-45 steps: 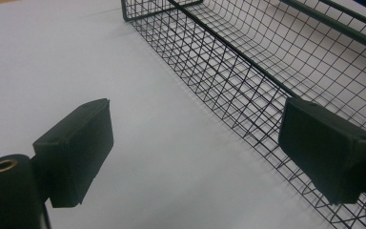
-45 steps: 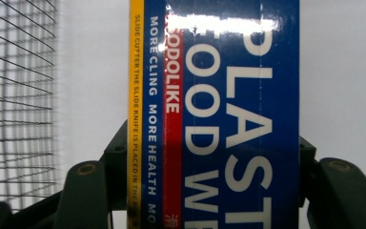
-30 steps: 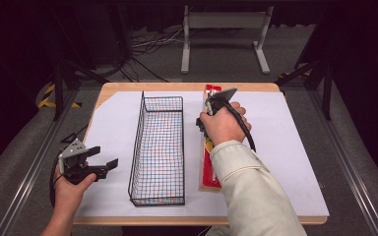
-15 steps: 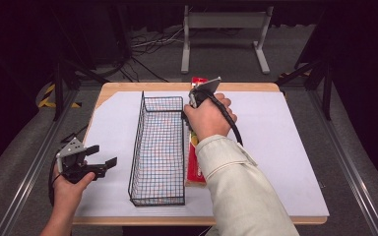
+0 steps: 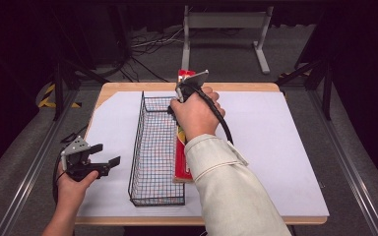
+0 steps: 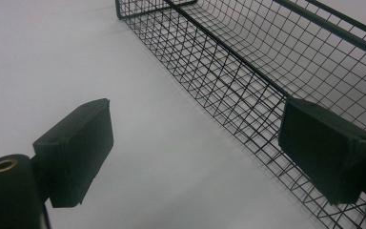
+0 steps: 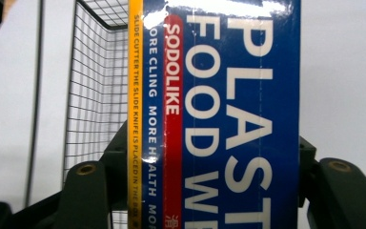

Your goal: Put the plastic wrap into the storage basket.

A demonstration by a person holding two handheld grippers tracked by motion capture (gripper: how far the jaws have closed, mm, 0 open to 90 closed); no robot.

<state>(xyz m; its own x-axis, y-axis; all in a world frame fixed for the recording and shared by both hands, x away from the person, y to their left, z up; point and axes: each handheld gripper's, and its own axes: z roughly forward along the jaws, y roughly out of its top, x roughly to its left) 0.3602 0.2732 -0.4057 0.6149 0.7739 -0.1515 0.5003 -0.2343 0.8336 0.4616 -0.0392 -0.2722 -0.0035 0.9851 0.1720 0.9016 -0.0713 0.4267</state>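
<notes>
The long box of plastic wrap [image 5: 183, 147] is clamped across its width by the right gripper [image 5: 183, 93], just beside the wire basket [image 5: 153, 147], its long axis parallel to the basket's. The left gripper [image 5: 109, 164] is held spread and empty, apart.

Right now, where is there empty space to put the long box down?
Inside the wire basket nothing lies. The white sheet is bare between the food wrap box and the table's right edge. Bare too between the basket and the left gripper. Crowded spot: the right gripper holding the box beside the basket.
</notes>
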